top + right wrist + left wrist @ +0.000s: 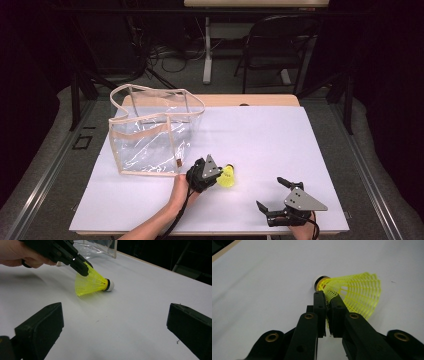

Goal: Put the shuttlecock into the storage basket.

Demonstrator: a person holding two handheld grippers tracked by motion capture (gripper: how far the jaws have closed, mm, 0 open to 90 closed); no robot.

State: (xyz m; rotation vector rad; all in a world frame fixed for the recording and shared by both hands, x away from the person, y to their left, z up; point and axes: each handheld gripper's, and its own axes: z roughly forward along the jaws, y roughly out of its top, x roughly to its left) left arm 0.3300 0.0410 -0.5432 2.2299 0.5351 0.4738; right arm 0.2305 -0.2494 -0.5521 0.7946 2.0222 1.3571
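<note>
One bag: a clear bag point(150, 132) with beige trim stands open-topped near the far left corner of the white surface point(280, 145), its front bottom edge close to the left hand.
One shuttlecock: a yellow shuttlecock point(227, 176) lies on its side near the middle of the surface's near half, just right of the bag's near right corner, white cork tip pointing toward the far edge.
Two grippers: left gripper point(216, 175) and right gripper point(272, 196), one in each hand, well apart from each other.
Left hand pose: the forearm comes up from the near edge, and the hand point(179, 190) holds the gripper low, pointing right at the shuttlecock.
Left tongs: pressed together, pinching the rim of the yellow mesh skirt.
Right hand pose: the hand sits at the near right edge; its gripper lies low, pointing left and slightly away.
Right tongs: spread wide, nothing between them.
Left gripper view: mesh caught between the two pads point(320, 305), and the orange and black bands behind the cork.
Right gripper view: the shuttlecock's point(93, 282) skirt rim touching the surface while pinched from above; the bag's corner beyond.
</note>
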